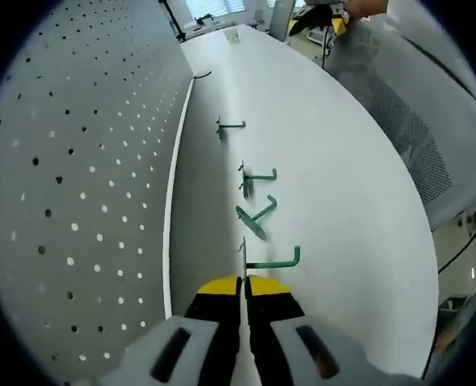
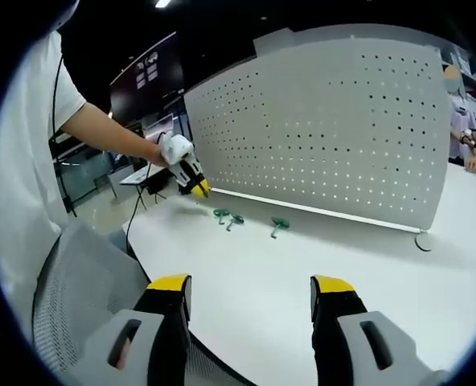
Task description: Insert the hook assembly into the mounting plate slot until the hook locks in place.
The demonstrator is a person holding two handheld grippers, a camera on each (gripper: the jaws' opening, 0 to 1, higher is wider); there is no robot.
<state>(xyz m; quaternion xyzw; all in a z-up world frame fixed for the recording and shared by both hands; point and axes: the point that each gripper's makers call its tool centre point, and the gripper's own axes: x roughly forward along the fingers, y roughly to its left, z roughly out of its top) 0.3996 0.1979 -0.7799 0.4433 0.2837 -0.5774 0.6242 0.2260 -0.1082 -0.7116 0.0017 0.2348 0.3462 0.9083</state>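
In the left gripper view, left gripper (image 1: 242, 288) nearest, yellow-tipped black jaws pressed together on the thin flat back plate of a green hook (image 1: 270, 261); slim wire arm of that hook reaching right, ending in a short upturned tip. Just beyond, lying on the smooth white table (image 1: 342, 185): a second green hook (image 1: 256, 215) tipped over at an angle, its oval plate flat on the surface; then a third green hook (image 1: 258, 175) standing on its plate; then a fourth green hook (image 1: 230, 125), farther along, close to the board's foot. To the left, running the table's length: an upright pale grey pegboard (image 1: 85, 177), matte, dotted with regular round holes. At right, grey mesh chair back (image 1: 407, 137).

In the right gripper view, right gripper (image 2: 250, 301) nearest, jaws spread wide apart, holding nothing, over a grey mesh chair (image 2: 85, 297) and the white table edge. Farther out, left gripper (image 2: 188, 173) in a hand (image 2: 164, 151), tip down at the table near the pegboard's left end. Beside it, three small green hooks (image 2: 238, 219) lying apart in a loose row before the pegboard (image 2: 326, 129). Dark curved loop (image 2: 422, 244) at the board's right foot, shape unclear.
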